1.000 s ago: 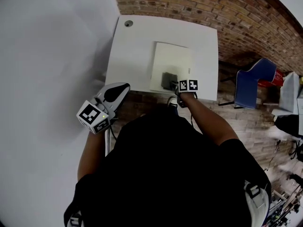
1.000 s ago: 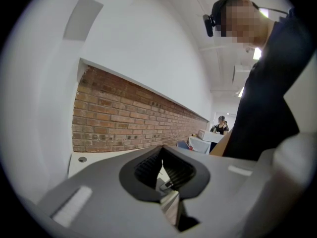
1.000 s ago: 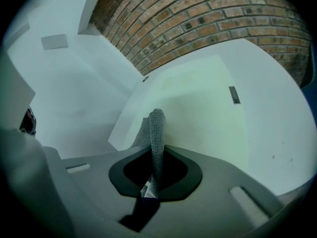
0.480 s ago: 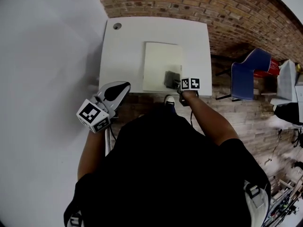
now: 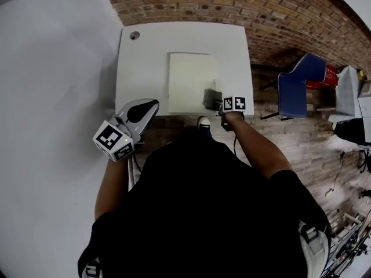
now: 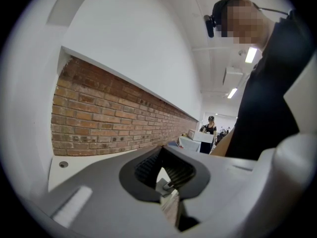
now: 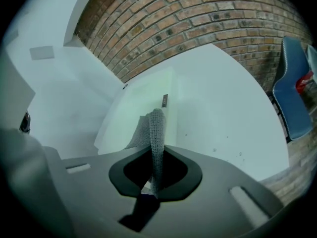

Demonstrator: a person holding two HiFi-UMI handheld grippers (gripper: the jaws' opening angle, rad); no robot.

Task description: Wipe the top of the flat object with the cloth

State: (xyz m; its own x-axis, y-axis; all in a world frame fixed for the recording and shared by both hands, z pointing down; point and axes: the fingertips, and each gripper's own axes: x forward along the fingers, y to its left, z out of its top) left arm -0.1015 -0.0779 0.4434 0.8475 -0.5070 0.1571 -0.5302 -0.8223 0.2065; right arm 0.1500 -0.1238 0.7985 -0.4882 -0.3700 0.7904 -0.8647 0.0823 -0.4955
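Observation:
A pale flat board (image 5: pixel 190 81) lies on the white table (image 5: pixel 145 68). A grey cloth (image 5: pixel 211 99) rests at the board's near right edge, and my right gripper (image 5: pixel 223 103) is shut on it. In the right gripper view the cloth (image 7: pixel 156 133) stands pinched upright between the jaws of the right gripper (image 7: pixel 154 175), with the board (image 7: pixel 143 105) just beyond it. My left gripper (image 5: pixel 141 112) hangs off the table's near left corner, shut and holding nothing. In its own view the left gripper (image 6: pixel 166 182) points over the table towards the brick wall.
A round grommet hole (image 5: pixel 134 35) sits in the table's far left corner. A blue chair (image 5: pixel 295 91) stands to the right of the table. Brick wall (image 5: pixel 232 4) runs behind the table, white wall to its left. A person (image 6: pixel 210 125) stands far off.
The right gripper has slid the cloth rightwards across the board, from its near middle to its near right edge. The left gripper has stayed put. The head view has shifted slightly.

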